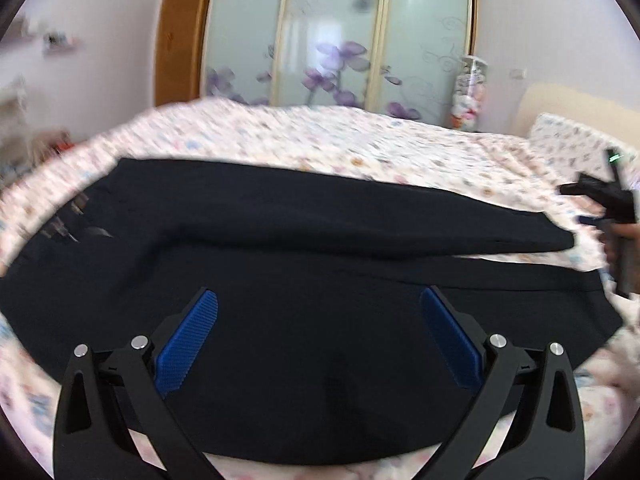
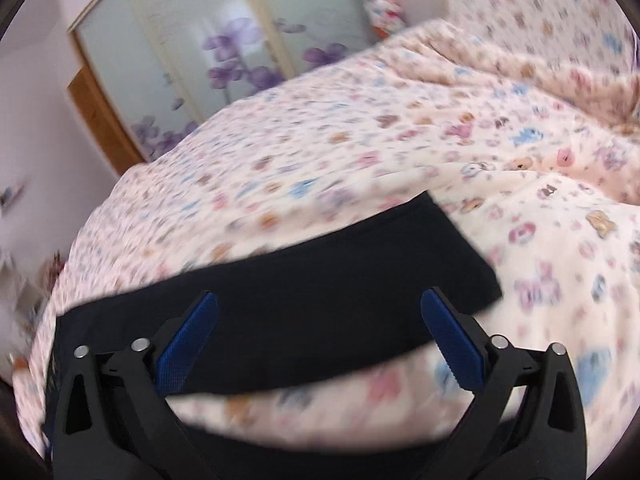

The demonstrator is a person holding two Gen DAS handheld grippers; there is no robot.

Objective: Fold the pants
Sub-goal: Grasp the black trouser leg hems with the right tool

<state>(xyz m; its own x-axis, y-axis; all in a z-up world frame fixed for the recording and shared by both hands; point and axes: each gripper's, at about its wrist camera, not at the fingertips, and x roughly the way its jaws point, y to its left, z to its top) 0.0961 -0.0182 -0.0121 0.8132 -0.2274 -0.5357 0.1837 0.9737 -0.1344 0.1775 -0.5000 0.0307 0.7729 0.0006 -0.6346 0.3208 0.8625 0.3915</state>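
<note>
Left gripper point(image 1: 318, 344): hovering low over near part of pants, blue pads point(image 1: 188, 344) spread wide, pinching nothing.

Pants point(image 1: 280, 280): dark, lying flat on bed point(image 1: 360, 140), long axis running left to right along near edge; waist end seemingly at left, hems at right. Two legs parting slightly toward right, strip of patterned cover showing between them.

Right gripper point(image 2: 318, 344): hanging over hem end, fingers likewise splayed, gripping nothing; in right view, leg end point(image 2: 360, 264) sitting just ahead of and between fingers, angling away toward upper right. In left view, appearing at far right beside hems point(image 1: 600, 200).

Judged: right gripper nearer hems, left nearer middle and waist; fold likely turning on bringing legs together or hems across leftward.

Wardrobe point(image 1: 340, 32): standing beyond far edge, blurred.
</note>
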